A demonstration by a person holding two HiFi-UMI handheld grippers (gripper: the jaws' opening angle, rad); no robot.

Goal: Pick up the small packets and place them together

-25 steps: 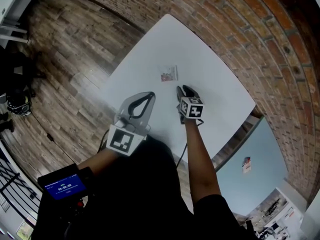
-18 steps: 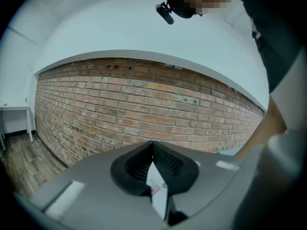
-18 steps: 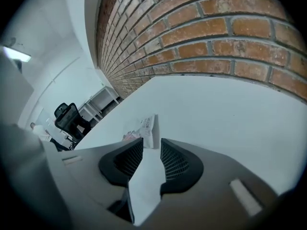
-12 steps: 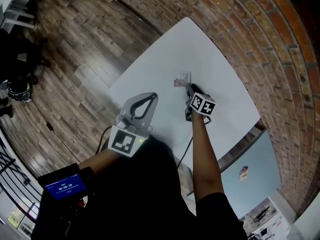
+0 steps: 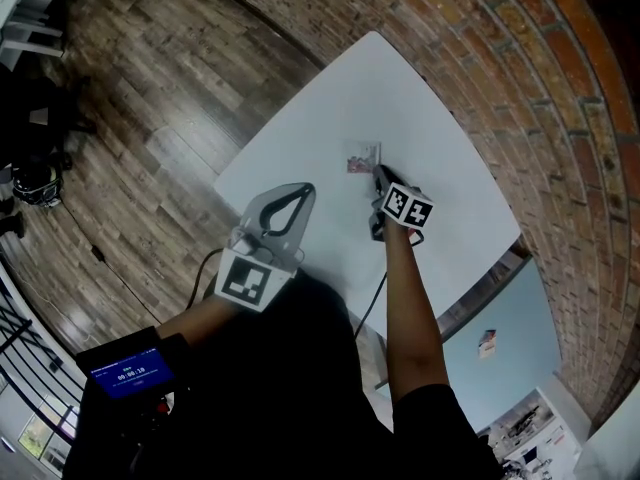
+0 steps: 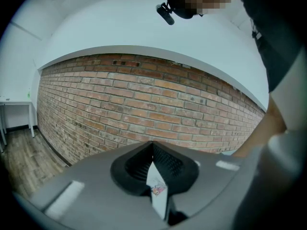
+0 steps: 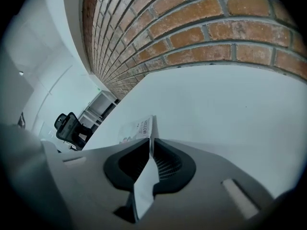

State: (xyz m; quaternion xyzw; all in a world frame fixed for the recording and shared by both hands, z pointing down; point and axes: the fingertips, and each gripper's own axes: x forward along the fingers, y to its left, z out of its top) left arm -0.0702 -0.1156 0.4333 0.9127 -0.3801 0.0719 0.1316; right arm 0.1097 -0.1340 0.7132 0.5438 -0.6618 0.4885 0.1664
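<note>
A small printed packet (image 5: 364, 158) lies on the white table (image 5: 440, 168), touching the tips of my right gripper (image 5: 378, 174). In the right gripper view that packet (image 7: 142, 128) stands on edge between the jaws, which are closing, and the pads of the right gripper (image 7: 150, 141) press on it. My left gripper (image 5: 298, 190) hangs over the table's near-left edge. In the left gripper view a second small white packet (image 6: 157, 189) with a pink print is pinched in the left gripper (image 6: 152, 145), which faces the brick wall.
A brick wall (image 5: 520, 78) runs along the table's far side. Wooden floor (image 5: 130, 118) lies to the left. A pale blue table (image 5: 500, 338) stands at the lower right. An office chair (image 7: 70, 126) shows far off in the right gripper view.
My right gripper has moved forward to the packet on the table and its jaws have come together around it. The left gripper has kept its place and its packet.
</note>
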